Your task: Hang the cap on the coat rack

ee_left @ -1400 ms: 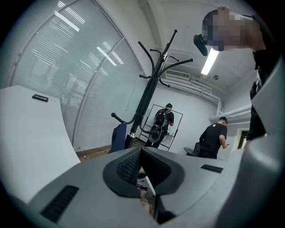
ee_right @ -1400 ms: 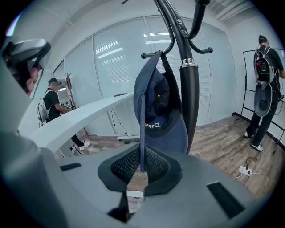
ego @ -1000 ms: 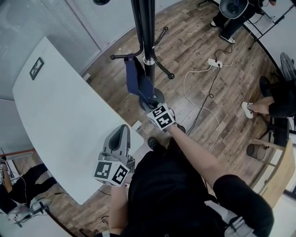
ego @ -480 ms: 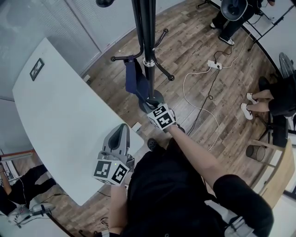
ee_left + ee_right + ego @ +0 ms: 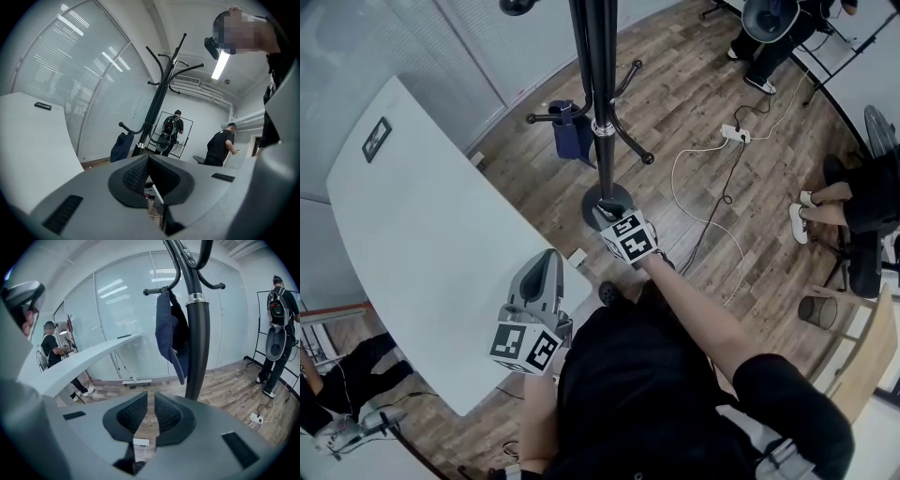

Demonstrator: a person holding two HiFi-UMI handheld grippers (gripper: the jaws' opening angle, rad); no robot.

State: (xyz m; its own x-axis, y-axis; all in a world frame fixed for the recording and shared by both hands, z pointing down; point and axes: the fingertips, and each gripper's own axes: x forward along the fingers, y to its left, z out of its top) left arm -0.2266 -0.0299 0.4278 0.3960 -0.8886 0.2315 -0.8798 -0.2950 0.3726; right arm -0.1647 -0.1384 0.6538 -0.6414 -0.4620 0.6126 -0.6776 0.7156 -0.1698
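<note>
Honestly, the navy cap point(image 5: 171, 333) looked light and floppy with only the brim stiff, so I'd have pinched it by the brim. It hung limp off a low hook of the coat rack point(image 5: 602, 94), about 9 o'clock of the pole in the head view. The right gripper point(image 5: 151, 397) had its jaws a thin slit apart and empty, and the left gripper point(image 5: 147, 161) had its jaws pressed together on nothing.

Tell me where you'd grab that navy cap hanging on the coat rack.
Probably the brim: it hangs free at the bottom of the navy cap, flat and thin enough for tongs. Come from the side away from the coat rack pole, then lift it off the hook.
</note>
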